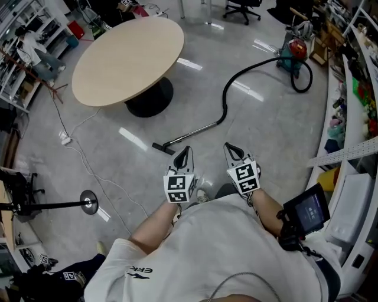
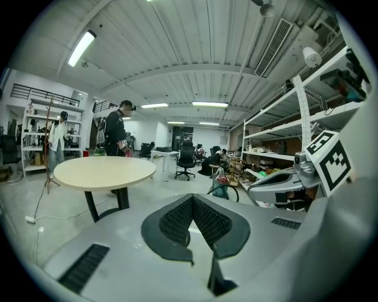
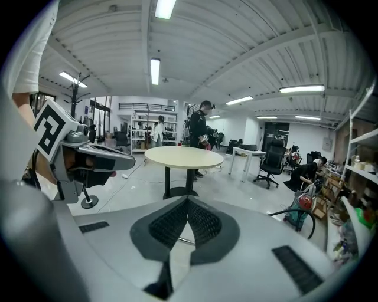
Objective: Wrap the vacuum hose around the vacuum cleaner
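Observation:
The teal and red vacuum cleaner (image 1: 293, 52) stands on the floor at the far right, near the shelves. Its black hose (image 1: 236, 79) loops beside it, curves across the floor and joins a metal wand (image 1: 192, 133) ending in a floor nozzle (image 1: 162, 147). My left gripper (image 1: 184, 154) and right gripper (image 1: 231, 148) are side by side at waist height, both shut and empty, a short way behind the nozzle. In the left gripper view the vacuum cleaner (image 2: 221, 187) is far ahead, beyond the left gripper (image 2: 192, 197). The right gripper view shows the vacuum cleaner (image 3: 298, 209) at the right, past the right gripper (image 3: 187, 200).
A round beige table (image 1: 127, 59) on a black pedestal stands ahead to the left. A white cable (image 1: 82, 159) trails over the floor on the left, near a round stand base (image 1: 88, 202). Shelving (image 1: 354, 118) lines the right side, and an office chair (image 1: 242, 9) stands far back.

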### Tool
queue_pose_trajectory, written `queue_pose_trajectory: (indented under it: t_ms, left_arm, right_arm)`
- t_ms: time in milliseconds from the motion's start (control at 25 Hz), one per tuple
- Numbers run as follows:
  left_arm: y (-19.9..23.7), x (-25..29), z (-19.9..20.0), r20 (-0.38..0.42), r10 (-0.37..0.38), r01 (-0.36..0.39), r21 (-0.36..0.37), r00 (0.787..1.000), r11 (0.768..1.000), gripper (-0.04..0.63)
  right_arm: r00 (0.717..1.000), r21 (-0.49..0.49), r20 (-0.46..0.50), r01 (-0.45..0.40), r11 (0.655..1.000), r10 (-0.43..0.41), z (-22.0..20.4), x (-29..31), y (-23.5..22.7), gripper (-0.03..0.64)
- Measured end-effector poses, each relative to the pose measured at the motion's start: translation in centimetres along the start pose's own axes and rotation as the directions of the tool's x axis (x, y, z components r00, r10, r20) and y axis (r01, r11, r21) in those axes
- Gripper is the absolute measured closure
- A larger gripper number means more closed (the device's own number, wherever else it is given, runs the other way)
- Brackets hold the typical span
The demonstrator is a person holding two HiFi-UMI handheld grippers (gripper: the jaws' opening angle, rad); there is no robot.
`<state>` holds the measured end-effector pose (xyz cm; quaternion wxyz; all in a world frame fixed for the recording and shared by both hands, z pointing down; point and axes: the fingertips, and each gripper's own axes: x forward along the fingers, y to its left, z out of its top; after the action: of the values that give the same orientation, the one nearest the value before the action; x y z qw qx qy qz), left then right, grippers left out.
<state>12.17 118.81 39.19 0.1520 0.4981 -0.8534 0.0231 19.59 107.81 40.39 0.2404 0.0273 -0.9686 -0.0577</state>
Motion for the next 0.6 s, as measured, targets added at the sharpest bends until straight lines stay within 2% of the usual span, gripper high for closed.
queue_pose_trajectory:
  t_ms: [240, 600]
  left_arm:
    - [1.6, 5.3, -0.5, -0.043, 0.013, -0.013, -0.001, 0.999, 1.000, 0.592]
    - [4.9, 15.5, -1.2, -0.146, 0.090, -0.093, -0.014, 0.985, 0.996, 0.592]
  right_arm:
    - [1.000, 0.012, -0.016, 0.005, 1.000, -0.005, -0.3, 4.7, -4.6, 0.615]
    - [0.993, 0.044, -0.096, -0.066, 0.997, 0.070, -1.0, 13.5, -12.7, 0.615]
